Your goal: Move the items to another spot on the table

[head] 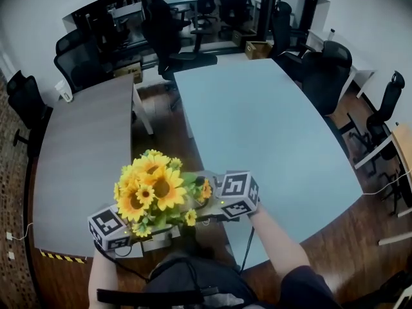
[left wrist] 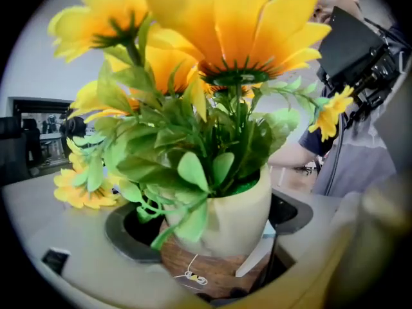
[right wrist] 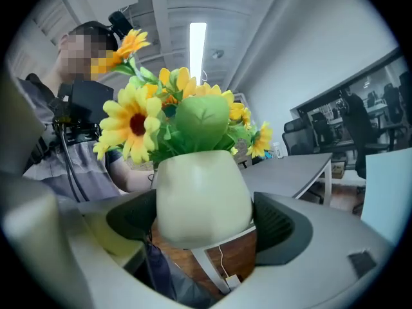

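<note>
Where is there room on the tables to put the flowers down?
The blue table is bare all over, up to the chairs behind. The grey table beside it looks bare too. It's crowded only around the flower pot, between them.

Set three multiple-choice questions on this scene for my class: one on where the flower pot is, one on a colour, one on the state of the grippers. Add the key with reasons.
1. Where is the pot?
A on a chair seat
B in the air, between both grippers' jaws
C on a windowsill

2. What colour are the petals of the flowers?
A red
B white
C yellow

3. How are the left gripper and right gripper?
A both shut on the pot
B both open, empty
C only one holds it

Key:
B, wooden floor shows below the pot.
C, all views show yellow.
A, each gripper view shows jaws against the pot's sides.
</note>
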A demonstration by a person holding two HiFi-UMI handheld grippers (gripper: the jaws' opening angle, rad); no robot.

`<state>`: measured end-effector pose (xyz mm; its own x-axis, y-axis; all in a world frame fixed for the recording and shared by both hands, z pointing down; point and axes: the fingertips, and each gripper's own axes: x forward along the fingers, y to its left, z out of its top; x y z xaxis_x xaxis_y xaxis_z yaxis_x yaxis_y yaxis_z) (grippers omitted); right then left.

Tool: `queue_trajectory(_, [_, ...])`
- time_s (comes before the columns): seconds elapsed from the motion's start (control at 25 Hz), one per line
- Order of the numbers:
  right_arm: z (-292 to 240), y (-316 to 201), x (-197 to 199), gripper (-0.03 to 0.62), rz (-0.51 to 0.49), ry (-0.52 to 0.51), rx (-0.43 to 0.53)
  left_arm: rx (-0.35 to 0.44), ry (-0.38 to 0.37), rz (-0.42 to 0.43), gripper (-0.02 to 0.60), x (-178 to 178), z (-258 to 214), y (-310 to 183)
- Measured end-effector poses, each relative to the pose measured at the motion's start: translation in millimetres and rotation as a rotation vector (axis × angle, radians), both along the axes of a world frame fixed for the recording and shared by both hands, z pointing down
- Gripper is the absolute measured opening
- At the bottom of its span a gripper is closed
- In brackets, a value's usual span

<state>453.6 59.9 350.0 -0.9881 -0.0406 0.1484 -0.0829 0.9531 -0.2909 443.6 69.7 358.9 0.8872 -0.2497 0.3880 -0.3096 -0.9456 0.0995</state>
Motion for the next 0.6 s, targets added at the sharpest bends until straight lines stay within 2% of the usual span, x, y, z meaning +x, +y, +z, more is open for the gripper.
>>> queue_trajectory(0.16, [-2.5, -15.2, -8.8, 0.472, -0.021, -0.028, -0.029, 0.003, 0.083, -0.055, 0.499, -16.9, 3.2, -21.0])
queue_trajectory(0.36, [-5.3, -46.4, -24.5, 0.472, -0.043, -0.049, -0.043, 0.013, 0.130, -0.056, 0.499, -30.5, -5.5, -49.6])
queue_trajectory(0.52, [-10.2, -86.8, -45.4, 0.472, -0.044, -0.064, -0.053, 0.025, 0.214, -0.063, 0.499, -48.7, -18.5, -88.2])
queue_trajectory(0.6, [-11.0, -110.0, -54.5, 0.472, -0.054, -0.058, -0.066, 0.017, 0.226, -0.067, 0.499, -56.5, -20.7, -109.1])
